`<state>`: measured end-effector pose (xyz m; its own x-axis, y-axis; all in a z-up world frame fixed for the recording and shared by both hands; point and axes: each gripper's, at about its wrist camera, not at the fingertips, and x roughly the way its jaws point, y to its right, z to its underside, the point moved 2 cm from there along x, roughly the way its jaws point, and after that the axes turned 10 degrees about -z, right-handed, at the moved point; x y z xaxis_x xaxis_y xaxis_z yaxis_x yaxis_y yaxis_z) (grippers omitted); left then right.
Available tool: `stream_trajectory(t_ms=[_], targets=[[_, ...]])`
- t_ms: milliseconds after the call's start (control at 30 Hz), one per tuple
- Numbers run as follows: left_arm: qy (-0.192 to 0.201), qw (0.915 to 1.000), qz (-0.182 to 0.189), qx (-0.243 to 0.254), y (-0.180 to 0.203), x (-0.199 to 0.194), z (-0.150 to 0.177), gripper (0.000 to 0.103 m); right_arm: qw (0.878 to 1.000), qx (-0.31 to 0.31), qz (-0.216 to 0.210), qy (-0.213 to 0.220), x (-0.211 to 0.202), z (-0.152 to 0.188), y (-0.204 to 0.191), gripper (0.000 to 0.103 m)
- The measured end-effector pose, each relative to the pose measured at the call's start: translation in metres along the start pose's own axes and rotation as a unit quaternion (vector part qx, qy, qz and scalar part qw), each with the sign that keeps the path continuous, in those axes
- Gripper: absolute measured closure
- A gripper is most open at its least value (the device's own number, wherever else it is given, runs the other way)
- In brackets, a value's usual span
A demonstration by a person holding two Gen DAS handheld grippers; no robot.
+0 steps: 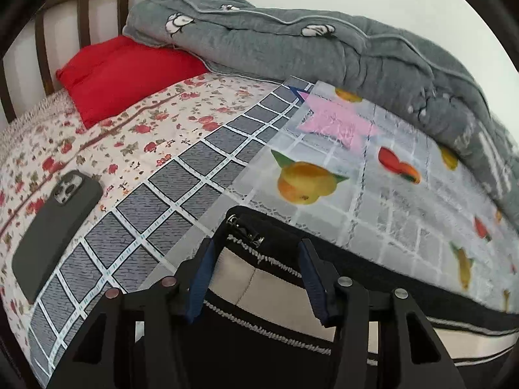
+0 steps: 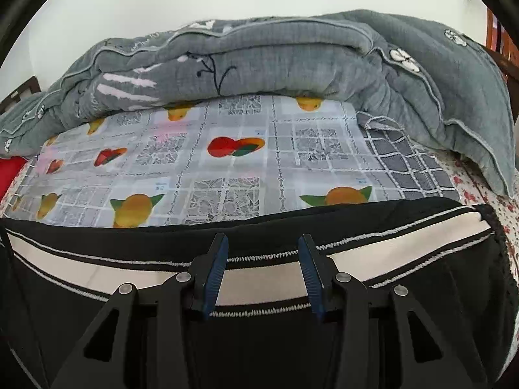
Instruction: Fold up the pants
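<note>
Pants (image 2: 259,246): black, cream side stripe edged with white zigzag stitching, lying across the near part of the bed on a fruit-print plastic sheet (image 2: 227,162). In the right wrist view the fabric runs in a long band across nearly the whole width, far edge fairly straight. In the left wrist view one end of the garment shows, with a metal clasp (image 1: 245,228) at its corner, so that's probably the waist end.

Left claw (image 1: 256,259): fingers part-way apart with the pants end between them; fabric fills the gap, but I can't tell if the pads actually press on it.
Right claw (image 2: 262,259): same story, fingers part-way apart over the stripe, cloth between them, contact unclear.

Progress, my read: stripe visible in layered bands suggests at least one lengthwise fold is in, legs stacked. Left to do: fold across the length, square it up. Can't confirm the layer count from these views.

Surroundings: sheet sits over a grey grid-pattern cloth (image 1: 181,175), which lies on a floral bedspread (image 1: 129,123). Phone (image 1: 55,227) face down on the bedspread, well clear of the pants. Red pillow (image 1: 123,71) by the headboard (image 1: 81,9). Rolled grey quilt (image 2: 259,58) along the far side against the wall.
</note>
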<state>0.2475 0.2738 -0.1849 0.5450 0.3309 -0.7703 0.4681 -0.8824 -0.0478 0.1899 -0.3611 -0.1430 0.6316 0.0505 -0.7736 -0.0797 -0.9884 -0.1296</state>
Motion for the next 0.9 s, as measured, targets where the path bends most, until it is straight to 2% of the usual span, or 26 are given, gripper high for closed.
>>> stream_trajectory(t_ms=[67,133,300,367,433,467,500,567,667,733,800,900], targets=[[0.015,0.9997,-0.012,0.011,0.000,-0.006,0.001,0.072,1.000,0.000,-0.001,-0.003,0.003,0.001,-0.001,0.059],[0.021,0.9997,-0.005,0.013,-0.002,-0.006,-0.001,0.076,1.000,-0.002,0.000,-0.004,0.005,0.000,-0.002,0.059],[0.005,0.9994,0.034,-0.009,-0.011,0.001,-0.004,0.072,1.000,-0.004,-0.002,-0.005,0.006,-0.004,-0.003,0.059],[-0.002,0.9990,0.045,-0.004,-0.009,0.006,-0.005,0.058,1.000,-0.004,-0.002,-0.004,0.006,-0.005,-0.005,0.059],[-0.004,0.9992,0.040,0.000,-0.004,0.011,-0.007,0.058,1.000,-0.003,-0.002,-0.004,0.008,-0.006,-0.005,0.059],[-0.002,0.9994,0.033,0.000,-0.002,0.011,-0.008,0.068,1.000,-0.002,-0.003,-0.004,0.009,-0.006,-0.006,0.059],[0.005,0.9997,0.024,-0.001,-0.002,0.009,-0.008,0.074,1.000,-0.002,-0.003,-0.006,0.009,-0.006,-0.006,0.059],[0.028,0.9990,0.032,-0.014,-0.007,-0.003,-0.009,0.079,1.000,-0.004,-0.002,-0.007,0.009,-0.006,-0.006,0.059],[0.066,0.9960,0.040,-0.044,-0.019,-0.018,-0.011,0.081,1.000,-0.014,-0.003,-0.004,0.005,-0.007,-0.005,0.059],[0.051,0.9971,0.027,-0.049,-0.020,-0.011,-0.013,0.082,1.000,-0.028,-0.011,-0.002,0.002,-0.010,-0.006,0.057],[0.030,0.9979,0.026,-0.051,-0.019,0.002,-0.012,0.081,0.998,-0.046,-0.032,-0.004,0.002,-0.012,-0.011,0.044],[0.029,0.9975,0.030,-0.057,-0.020,0.003,-0.011,0.081,0.994,-0.091,-0.064,-0.010,0.007,-0.013,-0.023,0.042]])
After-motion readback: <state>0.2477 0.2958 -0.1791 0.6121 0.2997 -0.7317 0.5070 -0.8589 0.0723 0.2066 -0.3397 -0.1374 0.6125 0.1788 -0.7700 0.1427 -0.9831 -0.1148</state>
